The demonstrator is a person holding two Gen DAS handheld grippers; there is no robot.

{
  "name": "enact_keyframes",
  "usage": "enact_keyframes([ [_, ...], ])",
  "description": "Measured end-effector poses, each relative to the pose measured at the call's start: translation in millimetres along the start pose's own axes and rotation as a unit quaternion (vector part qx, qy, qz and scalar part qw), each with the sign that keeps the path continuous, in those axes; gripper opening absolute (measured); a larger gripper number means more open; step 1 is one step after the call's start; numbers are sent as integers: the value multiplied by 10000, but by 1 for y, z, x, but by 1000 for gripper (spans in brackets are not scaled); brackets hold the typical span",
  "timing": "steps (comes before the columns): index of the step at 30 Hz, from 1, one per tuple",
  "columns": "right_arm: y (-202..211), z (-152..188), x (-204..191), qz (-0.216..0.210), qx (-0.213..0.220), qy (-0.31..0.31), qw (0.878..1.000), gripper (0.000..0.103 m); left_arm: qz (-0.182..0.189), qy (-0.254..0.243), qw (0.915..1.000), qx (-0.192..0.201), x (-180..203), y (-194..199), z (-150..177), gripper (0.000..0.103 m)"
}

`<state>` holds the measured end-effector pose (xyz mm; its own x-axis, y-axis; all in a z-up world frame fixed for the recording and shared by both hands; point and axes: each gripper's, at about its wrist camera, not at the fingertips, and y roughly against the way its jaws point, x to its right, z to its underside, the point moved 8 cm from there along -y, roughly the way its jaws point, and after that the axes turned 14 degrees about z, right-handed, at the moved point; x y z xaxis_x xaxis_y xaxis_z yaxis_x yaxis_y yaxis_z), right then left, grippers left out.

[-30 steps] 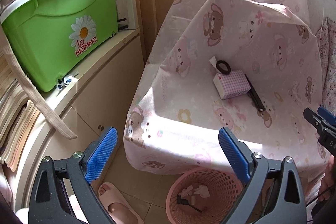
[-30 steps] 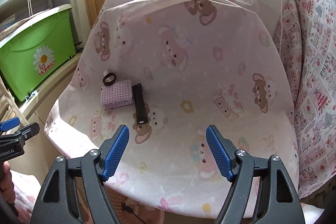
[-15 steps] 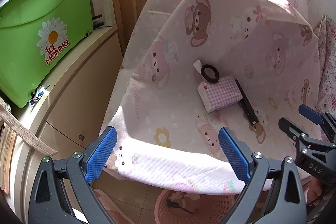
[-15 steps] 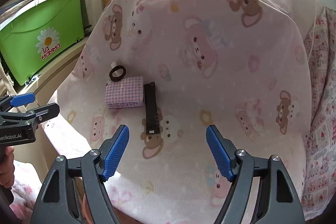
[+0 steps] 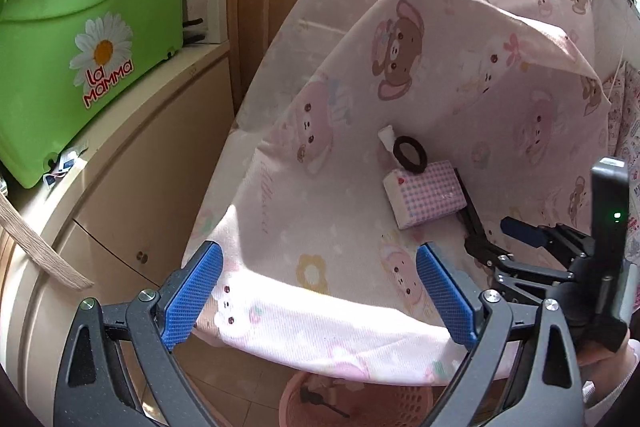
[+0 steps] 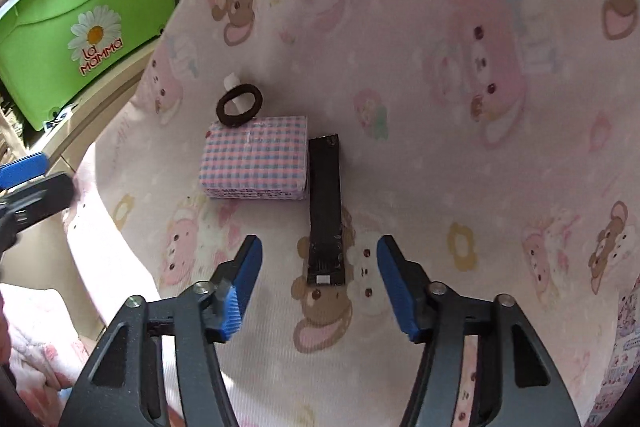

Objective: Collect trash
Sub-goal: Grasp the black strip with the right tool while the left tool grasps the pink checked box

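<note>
On the pink bear-print sheet [image 6: 440,107] lie a checked tissue pack [image 6: 256,157], a black hair tie [image 6: 239,105] on a white scrap [image 6: 232,83], and a flat black strip [image 6: 325,207]. My right gripper [image 6: 318,281] is open, its fingertips on either side of the strip's near end. It also shows in the left wrist view [image 5: 504,243]. My left gripper [image 5: 318,297] is open and empty over the sheet's front edge, short of the tissue pack [image 5: 426,193]. A pink trash basket [image 5: 360,403] stands below the edge.
A green storage box [image 5: 88,39] sits on a beige cabinet [image 5: 132,195] to the left. A patterned pillow [image 5: 628,131] lies at the far right. A pink slipper or cloth [image 6: 36,339] lies on the floor.
Both grippers have moved forward toward the sheet. The right one has closed in on the black strip and its jaws have narrowed a little. The left one has risen over the sheet's edge.
</note>
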<state>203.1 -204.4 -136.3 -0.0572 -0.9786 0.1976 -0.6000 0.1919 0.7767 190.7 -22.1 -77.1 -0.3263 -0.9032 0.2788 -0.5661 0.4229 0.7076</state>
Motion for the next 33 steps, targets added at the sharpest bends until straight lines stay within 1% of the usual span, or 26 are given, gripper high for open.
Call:
enact_keyframes([
  [1, -3, -1, -1, 49, -1, -6, 10000, 53, -39, -70, 10000, 39, 1, 2, -1, 96],
  [2, -6, -2, -3, 71, -7, -28, 10000, 49, -57, -113, 9999, 65, 2, 3, -3, 96],
  [5, -15, -3, -6, 58, -83, -145, 9998, 40, -140, -91, 9998, 100, -3, 2, -4, 96],
  [8, -20, -5, -7, 133, -61, -248, 9996, 37, -178, 90, 9998, 31, -12, -2, -1, 96],
  [10, -21, -6, -6, 147, -51, -286, 9995, 29, -30, 295, 9995, -52, -17, -5, 1, 96],
  [11, -21, -6, -7, 155, -43, -286, 9995, 21, 55, 395, 9992, -71, -18, -5, 2, 96],
  [13, -19, -5, -5, 192, -6, -268, 9995, 20, 49, 477, 9988, -42, -20, -5, 2, 96],
  [16, -12, -4, -4, 256, 84, -239, 9994, 19, -82, 341, 9994, -4, -17, -5, 0, 96],
  [20, 7, 0, -5, 89, 141, -266, 9995, 18, -86, 214, 9997, -34, -8, -8, 2, 96],
  [22, 20, 2, -5, 32, 155, -173, 9997, 18, -88, 167, 9998, -56, -4, -11, 2, 96],
  [25, 37, 7, -2, -21, 290, -142, 9995, 18, -66, 132, 9998, -90, 0, -15, 2, 96],
  [27, 46, 6, 7, -26, 355, -219, 9991, 18, -53, 113, 9999, -111, 3, -19, 3, 96],
  [30, 57, 13, 28, -53, 355, -427, 9984, 18, -11, 52, 9999, -121, 10, -24, 3, 96],
  [33, 62, 9, 44, -39, 389, -537, 9978, 18, 7, -72, 9999, -99, 21, -30, -1, 96],
])
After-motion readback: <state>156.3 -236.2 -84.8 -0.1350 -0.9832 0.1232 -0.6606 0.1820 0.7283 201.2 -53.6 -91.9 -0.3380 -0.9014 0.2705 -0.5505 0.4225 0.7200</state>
